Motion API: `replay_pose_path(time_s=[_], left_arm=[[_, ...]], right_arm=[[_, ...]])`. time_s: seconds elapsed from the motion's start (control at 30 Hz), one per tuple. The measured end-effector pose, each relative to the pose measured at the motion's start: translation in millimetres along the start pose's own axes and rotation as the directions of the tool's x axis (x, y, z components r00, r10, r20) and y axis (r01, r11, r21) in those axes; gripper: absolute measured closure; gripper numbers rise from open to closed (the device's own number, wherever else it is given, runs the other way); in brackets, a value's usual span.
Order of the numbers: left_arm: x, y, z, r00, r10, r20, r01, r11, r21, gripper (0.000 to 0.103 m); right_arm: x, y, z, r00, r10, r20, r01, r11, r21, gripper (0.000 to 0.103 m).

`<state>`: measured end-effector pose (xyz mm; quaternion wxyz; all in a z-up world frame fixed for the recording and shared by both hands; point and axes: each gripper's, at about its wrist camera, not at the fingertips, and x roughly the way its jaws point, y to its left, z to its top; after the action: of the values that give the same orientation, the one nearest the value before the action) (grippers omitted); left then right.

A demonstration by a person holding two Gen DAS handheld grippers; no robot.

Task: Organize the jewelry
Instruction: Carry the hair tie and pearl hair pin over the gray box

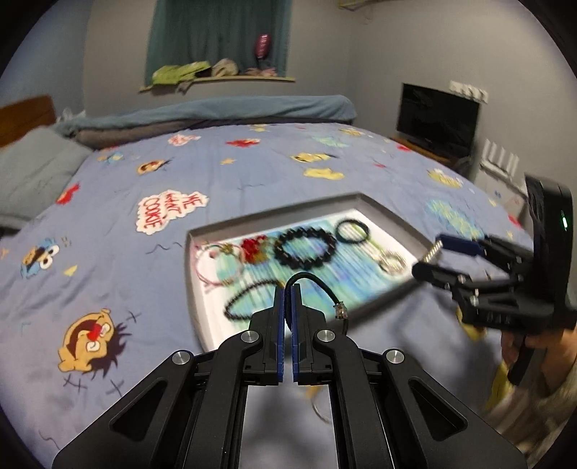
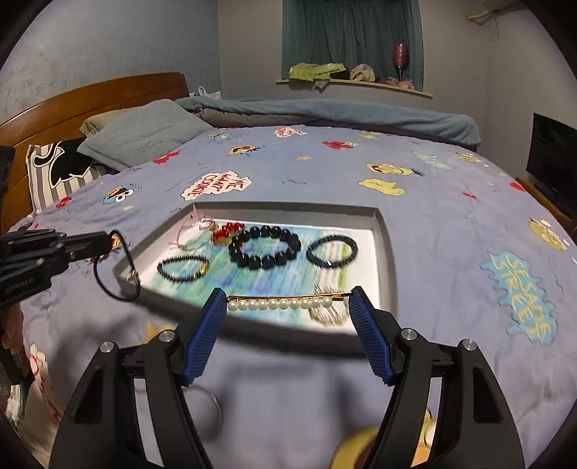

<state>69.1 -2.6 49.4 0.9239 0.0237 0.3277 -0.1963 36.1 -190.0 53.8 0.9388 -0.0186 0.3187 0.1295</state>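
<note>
A bed fills both views, spread with a blue cartoon-print cover; a wooden headboard and grey pillow sit at its far left in the right wrist view, and a rolled blue blanket lies along the far edge. Behind it a green curtain hangs over a shelf with crumpled cloths and a pink glass. A dark screen stands by the wall at the right.

On the cover lies a shallow grey tray with a pale, blue-streaked floor. Inside it rest a big black bead bracelet, a thin dark bracelet to its right, a small black-and-gold bracelet to its left, a red cluster and a pink cord bracelet towards the far left corner.

The left gripper has its pads pinched together on a black cord with a small metal clasp dangling; it hangs over the tray's near left edge. The right gripper is spread wide, and a pearl pin spans the gap tip to tip, held between the two pads above the tray's near edge, in front of some gold rings that are too blurred to read
</note>
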Motion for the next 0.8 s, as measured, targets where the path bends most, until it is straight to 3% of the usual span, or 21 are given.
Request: replay_pose_path(time_s=[0.13, 0.4, 0.8], left_arm=[[24.9, 17.9, 11.2, 0.999, 0.005, -0.053, -0.008, 0.998, -0.06, 0.099], [58.3, 35.6, -2.5, 0.986, 0.053, -0.156, -0.066, 0.995, -0.076, 0.099], [73.3, 46.6, -15.0, 0.979, 0.056, -0.196, -0.073, 0.994, -0.08, 0.099]], right_arm=[[22.5, 5.3, 13.4, 0.999, 0.022, -0.041, -0.021, 1.0, 0.008, 0.033], [68.3, 22.9, 16.5, 0.986, 0.044, -0.159, -0.045, 0.999, -0.007, 0.033], [98.8, 26.3, 16.3, 0.955, 0.077, -0.286, -0.069, 0.997, 0.036, 0.033]])
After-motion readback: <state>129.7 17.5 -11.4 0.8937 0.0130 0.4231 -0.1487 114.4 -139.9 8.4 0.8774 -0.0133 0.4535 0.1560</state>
